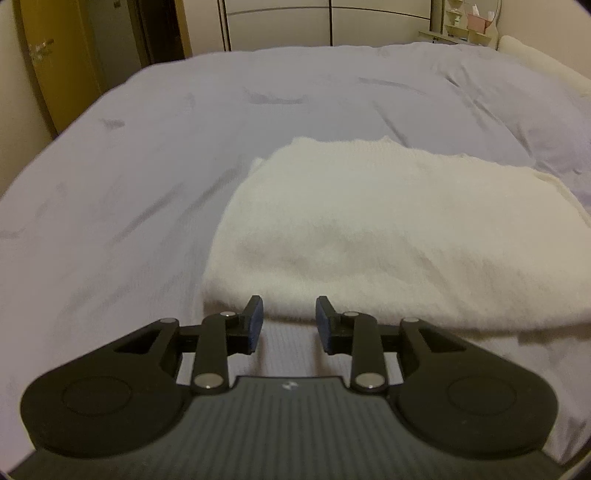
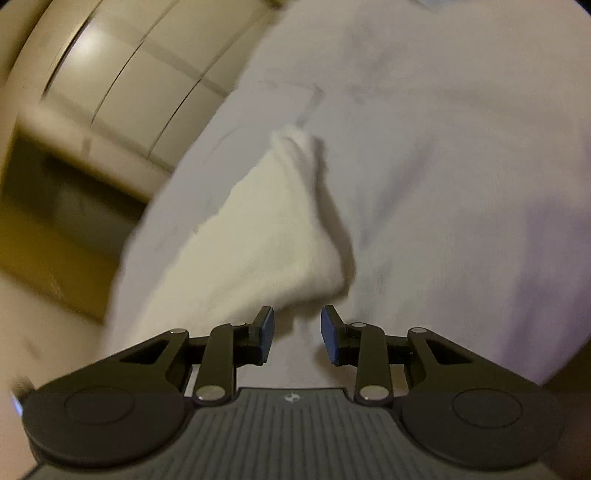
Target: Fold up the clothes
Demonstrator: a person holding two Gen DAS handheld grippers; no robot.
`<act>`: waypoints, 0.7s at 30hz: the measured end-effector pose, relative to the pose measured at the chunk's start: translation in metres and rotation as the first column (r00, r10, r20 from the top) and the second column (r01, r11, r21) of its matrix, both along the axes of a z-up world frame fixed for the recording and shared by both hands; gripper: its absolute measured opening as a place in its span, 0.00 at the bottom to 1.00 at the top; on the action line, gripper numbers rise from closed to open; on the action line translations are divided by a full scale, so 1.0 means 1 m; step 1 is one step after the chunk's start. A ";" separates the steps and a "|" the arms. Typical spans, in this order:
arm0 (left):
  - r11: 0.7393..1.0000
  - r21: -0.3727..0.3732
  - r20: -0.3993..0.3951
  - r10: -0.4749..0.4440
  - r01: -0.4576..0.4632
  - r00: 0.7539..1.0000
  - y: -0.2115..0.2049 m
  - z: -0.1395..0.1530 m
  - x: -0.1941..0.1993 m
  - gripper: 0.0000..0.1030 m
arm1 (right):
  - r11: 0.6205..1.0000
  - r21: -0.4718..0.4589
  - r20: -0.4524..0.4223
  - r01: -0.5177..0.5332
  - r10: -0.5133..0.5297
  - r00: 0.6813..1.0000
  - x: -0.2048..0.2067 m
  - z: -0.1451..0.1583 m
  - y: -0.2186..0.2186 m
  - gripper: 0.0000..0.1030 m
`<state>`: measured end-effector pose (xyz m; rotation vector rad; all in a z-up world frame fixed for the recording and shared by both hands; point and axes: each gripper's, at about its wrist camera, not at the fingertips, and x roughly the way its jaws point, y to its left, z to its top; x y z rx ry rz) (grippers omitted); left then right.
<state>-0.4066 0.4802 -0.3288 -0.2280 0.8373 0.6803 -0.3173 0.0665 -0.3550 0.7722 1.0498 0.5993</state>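
The left gripper (image 1: 289,321) has its two blue pads a little way apart, and nothing is between them. It sits just at the near edge of the white fluffy garment (image 1: 388,236), not holding it. The right gripper (image 2: 297,332) is the same: pads parted, nothing pinched. The garment (image 2: 258,236) shows just past its tips, a bit to the left. That view is blurry, so I cannot tell if a pad brushes the cloth.

The garment lies on the bed (image 1: 147,166), near the front edge and toward the right side. It looks folded over already, thick and soft, with a lumpy top.

What could go wrong? The cloth is puffy and has many layers. If a gripper closes on only the top layer, the fold could pull open. If one closes too low, it may pinch the pale bed sheet too and drag it along. If the two grippers lift unevenly, the stack could slide and go crooked.

Around it, the bed is wide and bare on the left and far side. A pillow (image 1: 546,62) sits at the far right, a wardrobe (image 1: 325,22) stands behind, and a yellow door (image 1: 48,55) is at the far left. None of these is in the way.
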 end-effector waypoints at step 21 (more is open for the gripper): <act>0.981 -0.072 0.033 -0.178 0.180 0.983 0.058 -0.012 0.031 0.30 | 0.912 0.099 -0.105 0.399 -0.389 0.915 0.035 -0.027 0.065 0.23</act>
